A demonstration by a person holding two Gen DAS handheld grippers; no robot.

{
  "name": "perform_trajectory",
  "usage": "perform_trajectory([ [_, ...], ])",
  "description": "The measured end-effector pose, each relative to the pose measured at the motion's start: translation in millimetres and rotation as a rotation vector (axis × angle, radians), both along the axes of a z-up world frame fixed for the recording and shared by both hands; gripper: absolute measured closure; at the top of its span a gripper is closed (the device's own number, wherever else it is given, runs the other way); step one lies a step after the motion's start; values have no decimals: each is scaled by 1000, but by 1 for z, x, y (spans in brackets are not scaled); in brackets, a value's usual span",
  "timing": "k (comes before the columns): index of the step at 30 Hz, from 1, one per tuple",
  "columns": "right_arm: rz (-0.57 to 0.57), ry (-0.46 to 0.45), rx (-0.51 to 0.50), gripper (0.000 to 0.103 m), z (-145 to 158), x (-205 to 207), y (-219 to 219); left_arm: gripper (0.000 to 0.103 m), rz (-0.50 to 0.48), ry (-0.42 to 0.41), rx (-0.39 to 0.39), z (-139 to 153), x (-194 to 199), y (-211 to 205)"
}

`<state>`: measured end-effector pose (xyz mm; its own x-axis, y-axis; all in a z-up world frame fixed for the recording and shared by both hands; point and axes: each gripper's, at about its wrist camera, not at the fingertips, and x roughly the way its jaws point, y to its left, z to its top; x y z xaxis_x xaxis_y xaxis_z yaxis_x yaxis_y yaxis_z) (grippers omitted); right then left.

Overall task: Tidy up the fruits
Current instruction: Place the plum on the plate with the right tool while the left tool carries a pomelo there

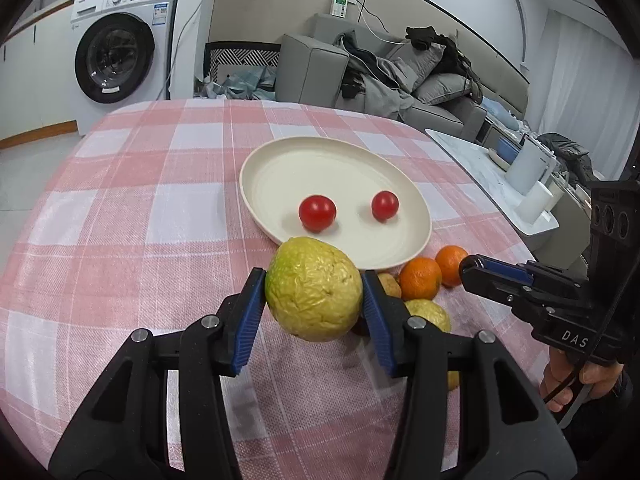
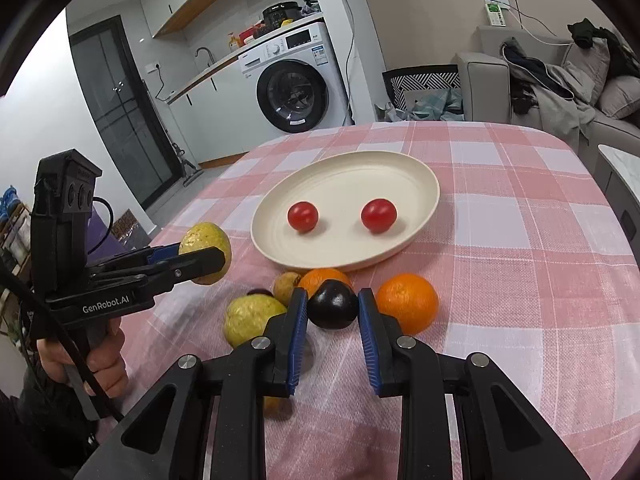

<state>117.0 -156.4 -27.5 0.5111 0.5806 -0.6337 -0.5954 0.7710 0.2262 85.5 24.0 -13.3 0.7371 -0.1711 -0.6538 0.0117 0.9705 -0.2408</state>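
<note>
**Ana:** Across the middle of both views lies the pink checked tablecloth [image 1: 120, 220], and on it the cream plate [image 1: 280, 152], centre of the frame, with two tomatoes: one [image 1: 317, 213] left, one [image 1: 385, 205] right.

**Ben:** And the fruit in hand?

**Ana:** The left gripper [image 1: 314, 296] is clamped on a yellow-green guava [image 1: 314, 288], lifted clear of the cloth, low centre in its own view, just short of the plate's near rim. Carry it over the rim, lower it to a bare patch left of the tomatoes, then let go (dropped from height, I'd expect it to roll).

**Ben:** The other one?

**Ana:** The right gripper [image 2: 333, 308] has its jaws around a dark plum [image 2: 333, 309], lower centre; whether they press it I cannot tell. It sits among a second guava [image 2: 250, 318], an orange [image 2: 408, 306], another orange [image 2: 322, 278] behind and a small brownish fruit [image 2: 286, 284]. Squeeze gently, lift straight up so the neighbours aren't nudged.
</note>
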Motion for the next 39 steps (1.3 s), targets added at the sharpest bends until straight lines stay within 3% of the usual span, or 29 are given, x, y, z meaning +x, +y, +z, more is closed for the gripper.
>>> perform_trajectory([
  [18,-36,-9,42,77,8,32,20,58,2,-5,13,1,39,-10],
  [39,-76,18,-10,77,-8,54,34,58,-22,38,58,-15,69,-23],
])
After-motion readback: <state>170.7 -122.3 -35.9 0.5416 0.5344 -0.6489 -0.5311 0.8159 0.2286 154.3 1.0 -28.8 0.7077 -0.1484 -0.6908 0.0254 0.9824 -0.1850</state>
